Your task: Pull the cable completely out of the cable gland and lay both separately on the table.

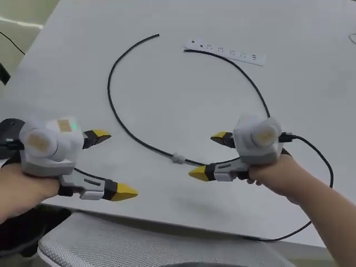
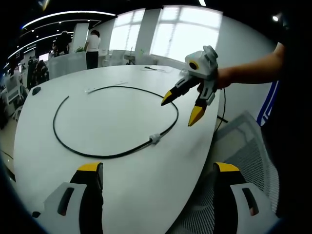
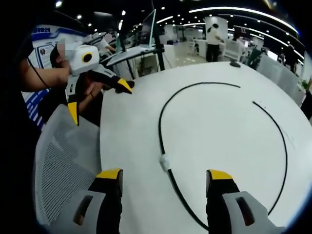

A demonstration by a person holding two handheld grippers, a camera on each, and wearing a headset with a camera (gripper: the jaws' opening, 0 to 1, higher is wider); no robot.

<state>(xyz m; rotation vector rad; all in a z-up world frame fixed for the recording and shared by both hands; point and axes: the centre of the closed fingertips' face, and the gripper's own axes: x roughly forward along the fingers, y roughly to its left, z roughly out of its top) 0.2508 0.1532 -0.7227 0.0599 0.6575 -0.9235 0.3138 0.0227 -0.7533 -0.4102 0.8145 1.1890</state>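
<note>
Our left claw and right claw both hover wide open at the near edge of the desk, with nothing held in either. We judge the task not yet begun. The black cable lies in a broad loop on the desk, threaded through the small white cable gland. Pulling the cable free and laying the two apart is all left to do. The gland lies between our claws, near the right one's lower tip and well apart from the left.
</note>
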